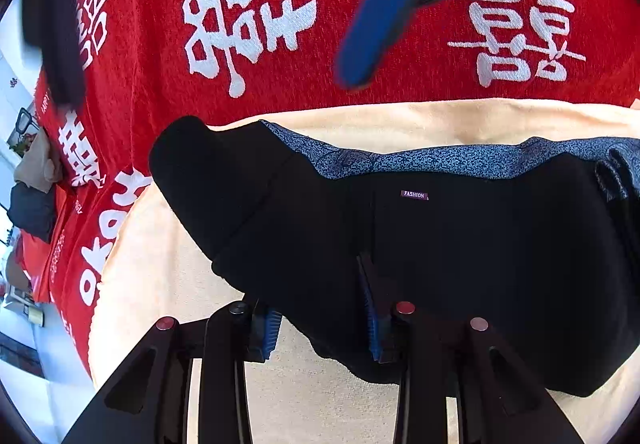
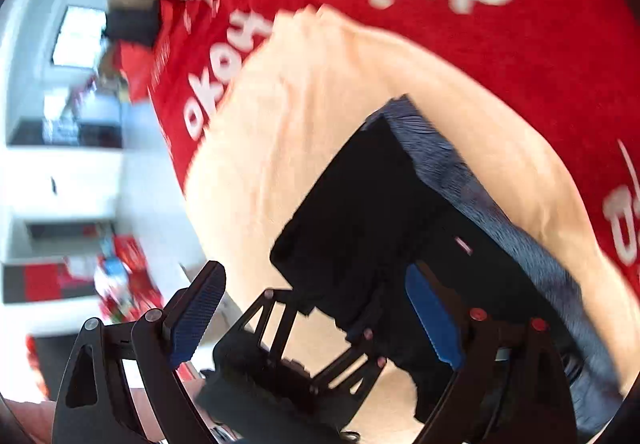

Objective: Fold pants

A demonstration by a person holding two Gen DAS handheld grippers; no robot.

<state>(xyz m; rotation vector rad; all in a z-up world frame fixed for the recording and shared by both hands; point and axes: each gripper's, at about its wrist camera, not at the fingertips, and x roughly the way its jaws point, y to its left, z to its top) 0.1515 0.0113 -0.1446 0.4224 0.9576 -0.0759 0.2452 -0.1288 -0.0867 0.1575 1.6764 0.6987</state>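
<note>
Black pants (image 1: 460,252) with a small "FASHION" label lie folded on a cream towel (image 1: 400,119), over a blue patterned cloth (image 1: 420,159). My left gripper (image 1: 320,328) is closed on the pants' near edge, blue pads on either side of the fabric. My right gripper (image 2: 316,308) is open and empty, held above the pants (image 2: 360,203); its blue pad (image 1: 372,27) shows blurred at the top of the left wrist view. The left gripper (image 2: 360,340) shows in the right wrist view, gripping the pants.
A red blanket (image 1: 360,3) with white characters covers the surface under the cream towel (image 2: 320,83). The surface's edge runs along the left, with a room, shelves and clutter (image 2: 80,163) beyond it.
</note>
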